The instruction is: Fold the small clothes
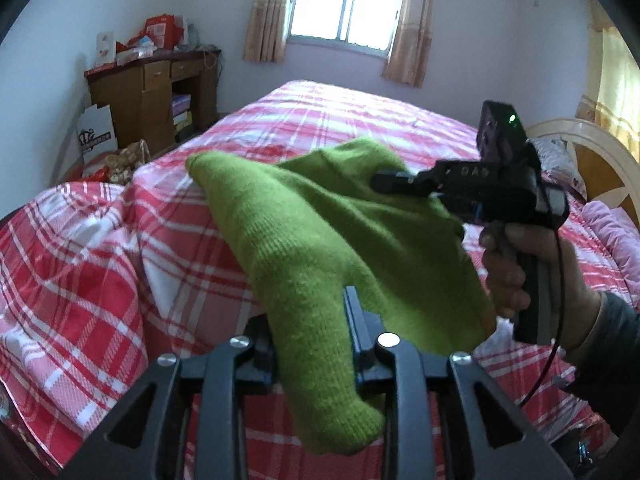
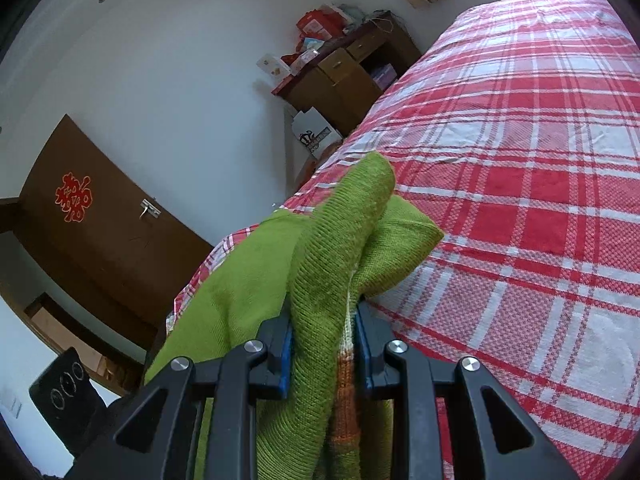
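A small green knitted sweater [image 1: 304, 240] hangs in the air over the bed, held by both grippers. My left gripper [image 1: 308, 320] is shut on one part of it; the cloth bulges out between the jaws. My right gripper [image 1: 380, 180] shows at the right of the left wrist view, in a hand, its fingers pushed into the sweater's far edge. In the right wrist view my right gripper [image 2: 324, 320] is shut on a thick bunch of the green sweater [image 2: 336, 248], with an orange and white striped edge between the jaws.
The bed [image 1: 360, 120] has a red and white plaid cover [image 2: 520, 160]. A wooden cabinet [image 1: 152, 96] with boxes on top stands against the far wall. A brown door [image 2: 100, 224] is to the left. A headboard and pink pillow [image 1: 612, 224] are at the right.
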`<state>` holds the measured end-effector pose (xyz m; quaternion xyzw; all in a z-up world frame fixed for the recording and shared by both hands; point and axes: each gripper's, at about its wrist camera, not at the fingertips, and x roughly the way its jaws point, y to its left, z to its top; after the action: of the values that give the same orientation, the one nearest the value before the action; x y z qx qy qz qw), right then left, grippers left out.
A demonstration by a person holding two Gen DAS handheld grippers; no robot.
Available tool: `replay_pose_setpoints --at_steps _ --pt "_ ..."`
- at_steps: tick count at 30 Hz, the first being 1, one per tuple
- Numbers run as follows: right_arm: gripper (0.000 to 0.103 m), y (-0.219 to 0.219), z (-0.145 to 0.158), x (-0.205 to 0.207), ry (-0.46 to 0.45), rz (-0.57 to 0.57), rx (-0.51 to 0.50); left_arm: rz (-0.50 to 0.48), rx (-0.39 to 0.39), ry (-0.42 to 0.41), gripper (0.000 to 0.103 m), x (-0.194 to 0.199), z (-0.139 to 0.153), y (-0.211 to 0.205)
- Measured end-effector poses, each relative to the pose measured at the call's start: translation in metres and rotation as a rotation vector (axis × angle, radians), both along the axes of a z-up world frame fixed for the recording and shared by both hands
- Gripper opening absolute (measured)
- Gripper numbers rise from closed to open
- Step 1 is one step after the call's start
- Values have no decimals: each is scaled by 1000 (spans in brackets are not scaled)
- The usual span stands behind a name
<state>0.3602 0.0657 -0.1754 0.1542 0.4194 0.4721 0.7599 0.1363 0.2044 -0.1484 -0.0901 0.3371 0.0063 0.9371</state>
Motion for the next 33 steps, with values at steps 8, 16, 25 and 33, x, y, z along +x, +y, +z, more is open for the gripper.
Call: replay_pose_setpoints --at_steps 8,16,25,33 --pt "26 -7 -13 6 34 -38 -9 26 -3 78 52 2 -18 4" --pt "33 -8 -21 9 41 -94 -109 86 40 87 75 -8 -12 7" --pt "52 -41 64 -72 -240 -289 -219 179 124 -132 103 -48 58 7" --pt "67 -52 116 -150 -418 -273 -178 175 130 -227 103 -68 94 -2"
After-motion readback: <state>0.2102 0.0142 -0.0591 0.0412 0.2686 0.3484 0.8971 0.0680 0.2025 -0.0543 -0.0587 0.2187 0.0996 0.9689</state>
